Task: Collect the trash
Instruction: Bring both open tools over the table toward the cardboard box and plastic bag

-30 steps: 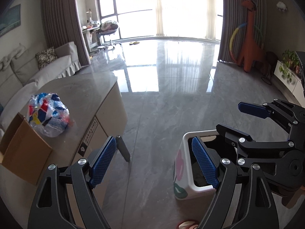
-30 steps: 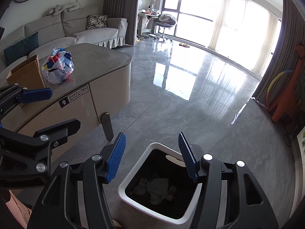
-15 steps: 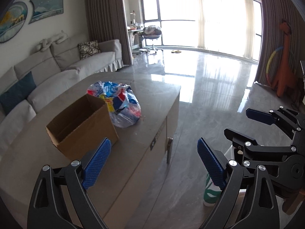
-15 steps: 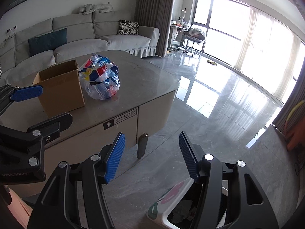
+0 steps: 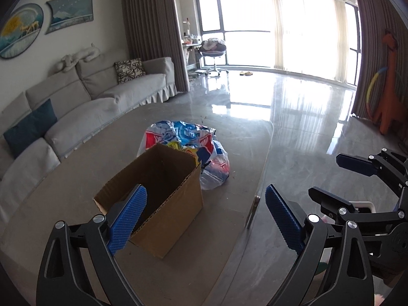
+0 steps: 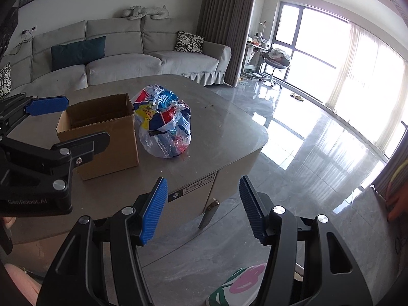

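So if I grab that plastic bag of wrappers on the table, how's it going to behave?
The plastic bag looks thin and crinkled, so it will probably sag and deform when gripped. It seems stuffed with wrappers, so likely light for its bulk. Its glossy film may slip, so pinching a fold seems safer.

Matt corrugated cardboard box (image 5: 163, 199), crinkled glossy clear plastic bag (image 6: 163, 125), and mirror-glossy polished stone floor (image 5: 293, 117).

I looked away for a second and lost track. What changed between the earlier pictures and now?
Both grippers swung away from the white bin toward the table; only a corner of the bin still shows. The left gripper opened wider and now faces the cardboard box. The right gripper kept its opening. Nothing was grasped or released. The box and plastic bag stayed put.
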`<action>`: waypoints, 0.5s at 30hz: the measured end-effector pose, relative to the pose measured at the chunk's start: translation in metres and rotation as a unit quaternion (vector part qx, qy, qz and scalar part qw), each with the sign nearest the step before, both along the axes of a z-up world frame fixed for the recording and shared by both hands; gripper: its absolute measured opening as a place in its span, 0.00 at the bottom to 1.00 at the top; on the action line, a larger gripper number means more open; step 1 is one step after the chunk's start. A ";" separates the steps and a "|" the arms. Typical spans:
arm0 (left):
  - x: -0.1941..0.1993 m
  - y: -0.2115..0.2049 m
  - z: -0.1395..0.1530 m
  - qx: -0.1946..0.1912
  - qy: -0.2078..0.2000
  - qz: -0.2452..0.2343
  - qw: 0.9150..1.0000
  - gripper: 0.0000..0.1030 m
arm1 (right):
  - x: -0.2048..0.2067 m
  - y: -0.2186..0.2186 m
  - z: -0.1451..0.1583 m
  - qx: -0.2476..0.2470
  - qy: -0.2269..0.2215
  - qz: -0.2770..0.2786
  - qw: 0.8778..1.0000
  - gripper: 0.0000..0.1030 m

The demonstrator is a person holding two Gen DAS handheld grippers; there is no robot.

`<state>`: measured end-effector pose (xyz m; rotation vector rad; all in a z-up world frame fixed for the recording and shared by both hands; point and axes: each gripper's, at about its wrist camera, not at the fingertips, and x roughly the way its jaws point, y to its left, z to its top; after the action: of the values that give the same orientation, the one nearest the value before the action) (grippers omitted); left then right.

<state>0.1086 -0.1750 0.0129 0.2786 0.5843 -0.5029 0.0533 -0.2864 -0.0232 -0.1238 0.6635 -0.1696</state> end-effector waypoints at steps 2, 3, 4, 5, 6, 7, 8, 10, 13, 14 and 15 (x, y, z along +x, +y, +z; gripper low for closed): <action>0.011 -0.001 -0.002 0.002 0.006 -0.001 1.000 0.91 | 0.003 0.000 -0.003 -0.004 0.001 -0.001 1.000 0.58; 0.015 -0.002 -0.003 0.004 0.003 -0.001 1.000 0.91 | 0.006 0.000 -0.004 -0.004 0.003 -0.001 1.000 0.58; 0.019 -0.003 -0.005 0.007 0.005 -0.003 1.000 0.91 | 0.009 0.000 -0.006 -0.004 0.004 -0.002 1.000 0.58; 0.023 -0.004 -0.007 0.007 0.008 -0.003 1.000 0.91 | 0.008 -0.002 -0.007 -0.004 0.006 -0.001 1.000 0.58; 0.027 -0.004 -0.009 0.006 0.009 -0.001 1.000 0.91 | 0.009 -0.002 -0.009 -0.003 0.007 -0.001 1.000 0.58; 0.029 -0.003 -0.011 0.007 0.009 0.001 1.000 0.91 | 0.011 -0.003 -0.010 -0.002 0.009 -0.001 1.000 0.58; 0.032 -0.002 -0.013 0.006 0.011 0.002 1.000 0.91 | 0.015 -0.001 -0.012 -0.003 0.010 -0.001 1.000 0.58; 0.038 -0.001 -0.016 0.005 0.017 0.004 1.000 0.91 | 0.021 0.000 -0.016 0.000 0.013 0.002 1.000 0.58; 0.050 0.001 -0.022 0.013 0.025 0.011 1.000 0.91 | 0.028 0.000 -0.019 0.002 0.016 0.005 1.000 0.58; 0.054 0.001 -0.024 0.015 0.029 0.014 0.999 0.91 | 0.031 0.001 -0.020 0.002 0.015 0.006 1.000 0.58; 0.058 0.001 -0.027 0.016 0.033 0.015 0.999 0.91 | 0.034 0.001 -0.021 0.004 0.015 0.007 1.000 0.58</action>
<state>0.1663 -0.1737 -0.0145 0.2847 0.6606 -0.4749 0.0876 -0.2859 -0.0441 -0.1231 0.6937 -0.1524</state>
